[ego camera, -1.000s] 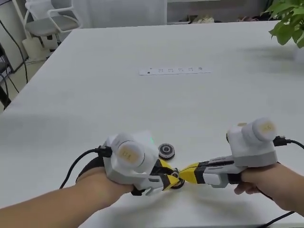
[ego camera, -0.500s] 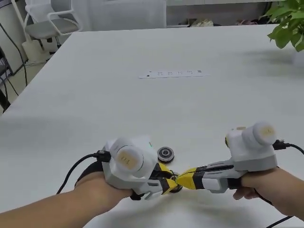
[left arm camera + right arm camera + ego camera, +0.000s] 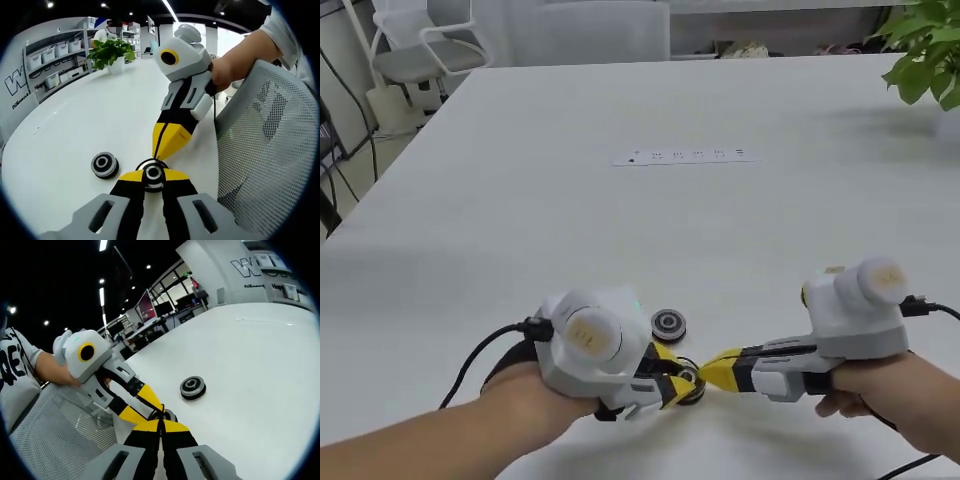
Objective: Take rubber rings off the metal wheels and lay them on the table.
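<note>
A small metal wheel [image 3: 690, 386] with a black rubber ring sits just above the white table [image 3: 620, 230], near its front edge. My left gripper [image 3: 678, 378] is shut on this wheel [image 3: 153, 175], one yellow fingertip on each side. My right gripper [image 3: 705, 372] comes in from the right, its jaws pressed together at the wheel's rim, apparently pinching the ring. In the left gripper view the right gripper [image 3: 159, 152] touches the wheel's far edge. In the right gripper view my own tips [image 3: 161, 424] meet just before the wheel [image 3: 169, 415]. A second ringed wheel [image 3: 668, 322] lies flat just behind.
A white power strip [image 3: 687, 153] lies at mid-table. A green plant [image 3: 925, 50] stands at the far right corner, and an office chair [image 3: 420, 40] beyond the far left. A mesh chair back [image 3: 270, 150] is close by the table's front edge.
Both grippers stay joined at the held wheel. The right gripper has drawn back slightly to the right. The head view has shifted a little.
</note>
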`<action>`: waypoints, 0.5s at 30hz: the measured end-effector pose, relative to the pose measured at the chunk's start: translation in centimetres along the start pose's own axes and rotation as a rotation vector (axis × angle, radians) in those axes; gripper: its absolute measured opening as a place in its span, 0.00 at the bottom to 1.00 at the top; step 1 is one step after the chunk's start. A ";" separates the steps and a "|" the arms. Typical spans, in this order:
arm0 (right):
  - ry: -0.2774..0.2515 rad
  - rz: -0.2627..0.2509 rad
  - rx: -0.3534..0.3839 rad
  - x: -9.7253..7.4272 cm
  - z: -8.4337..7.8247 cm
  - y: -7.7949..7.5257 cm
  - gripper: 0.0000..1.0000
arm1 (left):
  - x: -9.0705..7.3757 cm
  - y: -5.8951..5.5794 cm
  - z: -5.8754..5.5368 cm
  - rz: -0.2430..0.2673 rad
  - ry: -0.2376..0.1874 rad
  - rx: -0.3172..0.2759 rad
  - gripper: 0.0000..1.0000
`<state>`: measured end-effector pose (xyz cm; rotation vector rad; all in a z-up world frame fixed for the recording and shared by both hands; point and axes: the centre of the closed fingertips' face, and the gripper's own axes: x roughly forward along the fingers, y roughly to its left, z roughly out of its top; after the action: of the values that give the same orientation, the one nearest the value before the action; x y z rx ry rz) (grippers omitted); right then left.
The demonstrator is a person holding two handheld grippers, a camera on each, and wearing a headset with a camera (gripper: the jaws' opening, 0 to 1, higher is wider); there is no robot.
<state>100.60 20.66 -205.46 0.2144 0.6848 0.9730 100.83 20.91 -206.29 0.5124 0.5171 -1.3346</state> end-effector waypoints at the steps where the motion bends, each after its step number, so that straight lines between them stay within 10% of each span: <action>1: -0.001 -0.001 0.001 0.0 0.0 -0.1 0.00 | 0.0 0.0 0.0 -0.001 0.000 0.003 0.08; 15: -0.025 -0.007 0.011 -0.3 0.5 -0.4 0.00 | -0.8 -0.3 1.3 -0.024 -0.010 0.050 0.14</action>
<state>101.02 20.25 -205.11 0.2338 0.6675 0.9582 100.45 20.66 -204.83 0.5417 0.4836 -1.3755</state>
